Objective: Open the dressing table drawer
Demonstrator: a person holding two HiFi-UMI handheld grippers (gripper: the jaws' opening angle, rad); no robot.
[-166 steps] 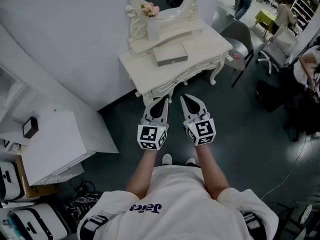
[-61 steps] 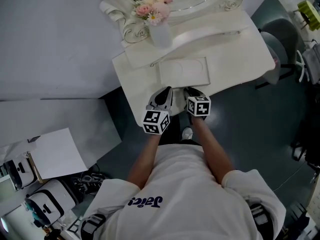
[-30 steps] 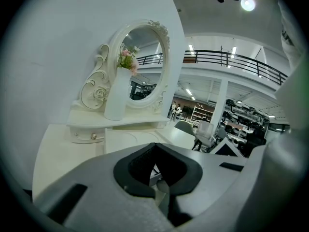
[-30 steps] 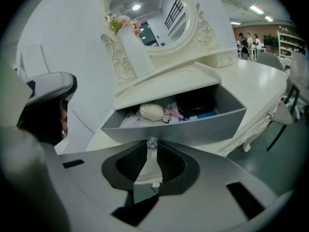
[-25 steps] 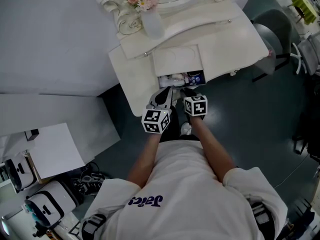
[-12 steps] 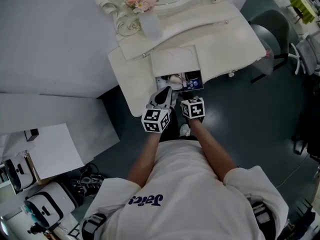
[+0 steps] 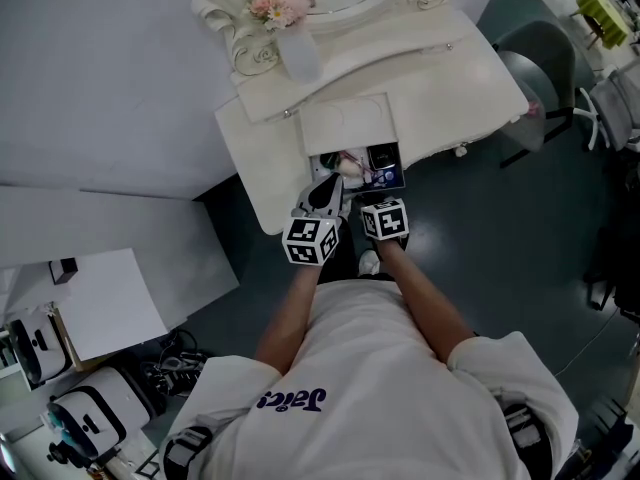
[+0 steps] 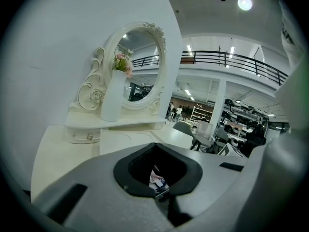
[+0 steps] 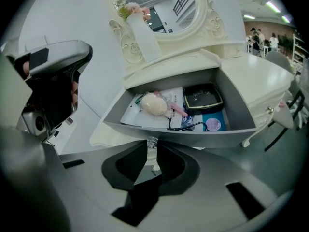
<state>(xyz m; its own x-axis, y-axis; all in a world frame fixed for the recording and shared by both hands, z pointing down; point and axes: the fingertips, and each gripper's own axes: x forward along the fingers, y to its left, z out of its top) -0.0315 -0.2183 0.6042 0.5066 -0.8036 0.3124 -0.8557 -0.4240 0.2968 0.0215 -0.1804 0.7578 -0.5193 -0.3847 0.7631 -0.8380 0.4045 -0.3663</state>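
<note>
The white dressing table (image 7: 460, 78) has its middle drawer (image 7: 366, 172) pulled out, showing small items inside. In the right gripper view the drawer front (image 9: 193, 137) faces me, with its small knob (image 9: 152, 142) at the centre. My right gripper (image 7: 377, 194) (image 9: 152, 148) is shut on that knob, one jaw on each side. The left gripper (image 7: 327, 190) hovers just left of the drawer over the table's front edge. Its jaws (image 8: 155, 146) are shut with nothing in them.
In the drawer lie a black compact (image 9: 203, 98), a cream puff (image 9: 153, 104) and a pink disc (image 9: 213, 124). A flat white box (image 7: 345, 125), a flower vase (image 7: 297, 50) and an oval mirror (image 8: 140, 71) stand on the table. A grey chair (image 7: 540, 68) is at its right.
The drawer has slid a little further out toward me, drawn by the right gripper on its knob. More of its contents show. The left gripper has stayed where it was.
</note>
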